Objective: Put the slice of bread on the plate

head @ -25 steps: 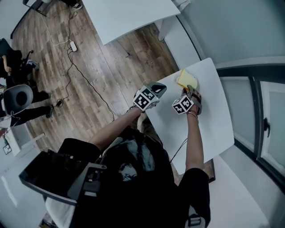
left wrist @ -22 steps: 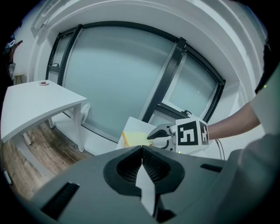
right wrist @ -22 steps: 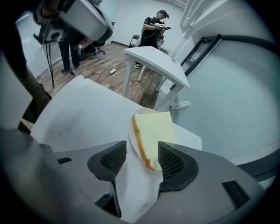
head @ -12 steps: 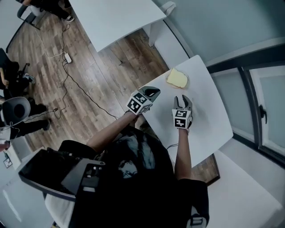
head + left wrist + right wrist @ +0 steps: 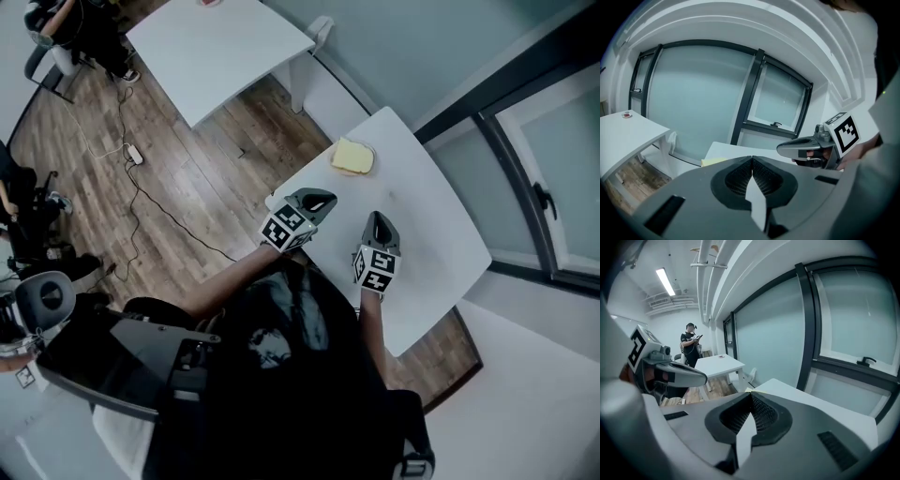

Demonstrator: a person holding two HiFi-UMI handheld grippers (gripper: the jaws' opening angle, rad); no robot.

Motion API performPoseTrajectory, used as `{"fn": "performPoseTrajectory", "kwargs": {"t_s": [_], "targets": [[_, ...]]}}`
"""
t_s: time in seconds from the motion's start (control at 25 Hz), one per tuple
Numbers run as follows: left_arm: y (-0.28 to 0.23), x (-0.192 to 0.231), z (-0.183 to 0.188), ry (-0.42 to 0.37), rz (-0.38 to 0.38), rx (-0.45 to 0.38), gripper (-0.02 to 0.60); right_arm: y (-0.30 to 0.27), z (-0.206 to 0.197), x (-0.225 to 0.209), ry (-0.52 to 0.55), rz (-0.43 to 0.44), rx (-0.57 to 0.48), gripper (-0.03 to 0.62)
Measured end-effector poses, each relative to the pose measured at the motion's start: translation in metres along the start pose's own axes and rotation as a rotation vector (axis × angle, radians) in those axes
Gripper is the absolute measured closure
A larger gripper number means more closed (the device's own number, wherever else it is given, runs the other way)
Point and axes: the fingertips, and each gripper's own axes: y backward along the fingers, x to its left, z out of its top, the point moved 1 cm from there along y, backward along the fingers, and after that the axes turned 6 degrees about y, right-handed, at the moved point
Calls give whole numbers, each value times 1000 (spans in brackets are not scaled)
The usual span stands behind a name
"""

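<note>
The bread slice (image 5: 713, 161) is mostly hidden behind the left tongs (image 5: 752, 158)

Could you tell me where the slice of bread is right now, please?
In the head view, the bread lies near the far left corner of the table, just beyond the left gripper and the right gripper, touching neither.

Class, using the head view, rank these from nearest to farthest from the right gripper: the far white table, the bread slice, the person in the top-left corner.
1. Bread slice: just ahead of the right gripper, on the same table.
2. Far white table: up and left.
3. Person: beyond that table's left end.
</note>
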Motion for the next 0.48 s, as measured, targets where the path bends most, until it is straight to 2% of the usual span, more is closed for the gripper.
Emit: {"fn": "performPoseTrajectory", "kwargs": {"t_s": [0.24,0.48], "targets": [[7,-8,1,-8,10,-9,575,15,-5,0,-33,2,-31,583],[12,-12,1,-12,21,-15,575,20,-1,9,-22,28,-49,583]]}}
